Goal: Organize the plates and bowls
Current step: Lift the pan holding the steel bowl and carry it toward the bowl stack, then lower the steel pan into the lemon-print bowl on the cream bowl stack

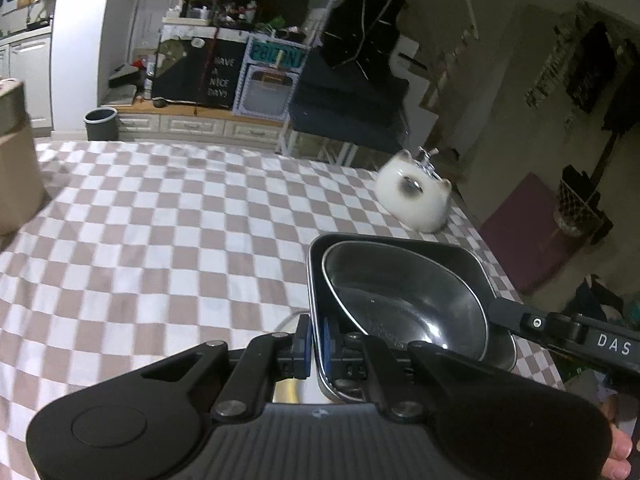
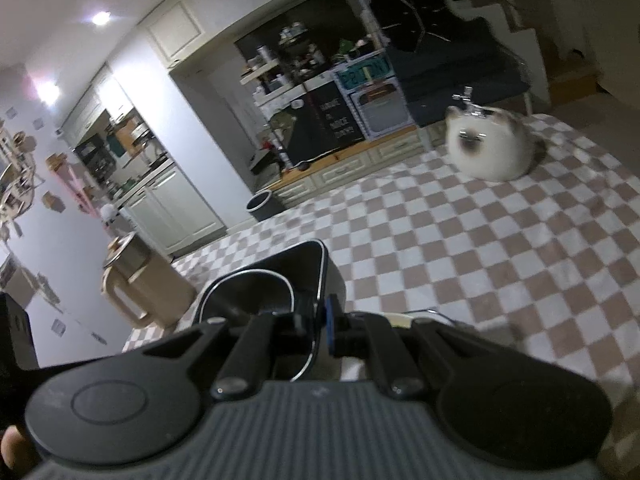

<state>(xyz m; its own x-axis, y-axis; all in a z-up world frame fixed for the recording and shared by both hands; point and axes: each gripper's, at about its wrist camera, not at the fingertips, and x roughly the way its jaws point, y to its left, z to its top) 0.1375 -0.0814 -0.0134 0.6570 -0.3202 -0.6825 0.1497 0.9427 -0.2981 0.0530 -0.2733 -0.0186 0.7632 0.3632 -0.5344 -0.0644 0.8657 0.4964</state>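
On the checked counter (image 1: 160, 220): dishware being gathered.
Nested set: round steel bowl (image 1: 404, 300) sat inside dark square dish (image 1: 472, 258).
Left tongs (image 1: 316, 340): pinched near wall of dish.
Right tongs (image 2: 320, 320): pinched opposite wall.
Outstanding: white cat-shaped bowl (image 1: 416, 196) stood well apart, holding metal utensils.
Progress: judged partway; cat bowl unsorted.

Checked cloth (image 1: 160, 220) covering the table, pink-and-white squares running to the far edge. Behind it, low cream drawers (image 1: 192, 124) w/ a cluttered shelf unit (image 1: 224, 12) sitting on top, bin (image 1: 100, 123) standing on the floor beside. White cabinets (image 2: 176, 204) lining the kitchen side; two ceiling lights (image 2: 100, 18) glowing. Right side of room lying dim.
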